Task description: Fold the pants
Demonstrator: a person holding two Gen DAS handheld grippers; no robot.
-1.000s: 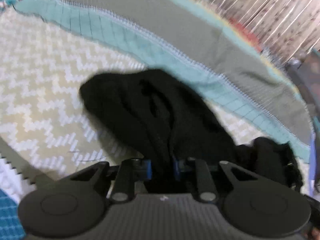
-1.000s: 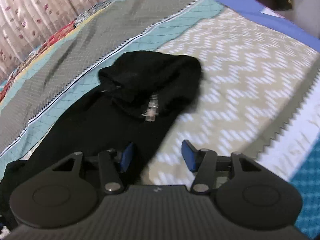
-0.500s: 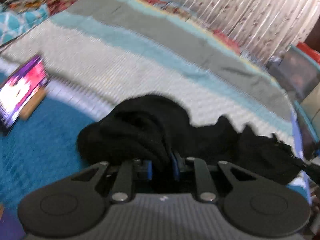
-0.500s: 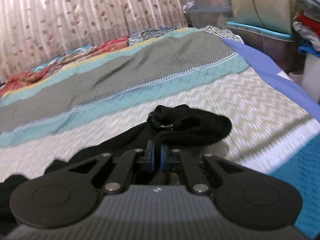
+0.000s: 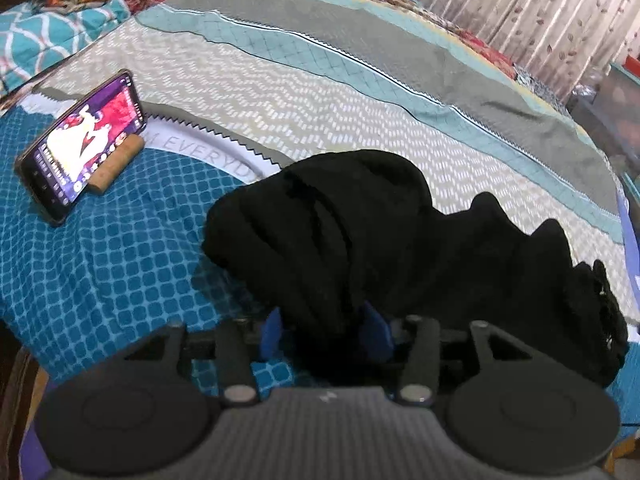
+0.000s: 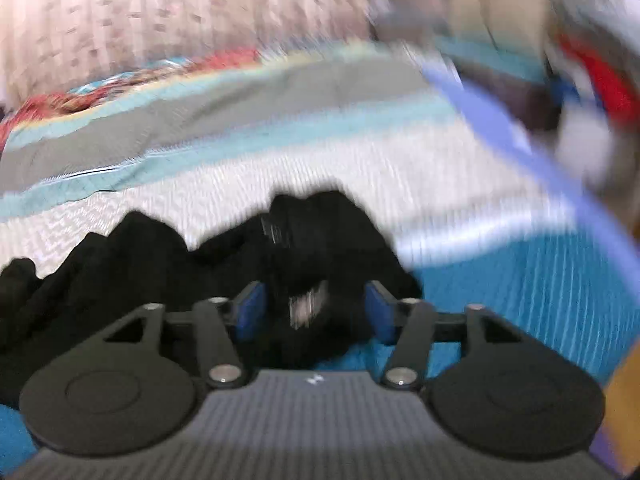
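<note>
The black pants (image 5: 360, 232) lie bunched in a long ridge across the bed, near its front edge, partly on the teal checked cover (image 5: 112, 272). My left gripper (image 5: 324, 336) is at the pile's near side. Its jaws are opening, and a fold of black cloth hangs loosely between the blue pads (image 5: 272, 336). The right wrist view is blurred. There the pants (image 6: 132, 256) show a white tag (image 6: 308, 304). My right gripper (image 6: 316, 314) is opening too, its pads (image 6: 380, 316) standing apart from the cloth that lies between them.
A lit phone (image 5: 84, 140) leans on a cork holder (image 5: 116, 168) at the left on the teal cover. The zigzag and striped bedspread (image 5: 320, 92) stretches behind the pants. A curtain (image 5: 520, 12) and storage boxes (image 5: 616, 96) stand beyond the bed.
Both grippers dragged the pants towards the bed's front edge onto the teal cover. Half a second ago both were shut on the cloth; now their pads have parted.
</note>
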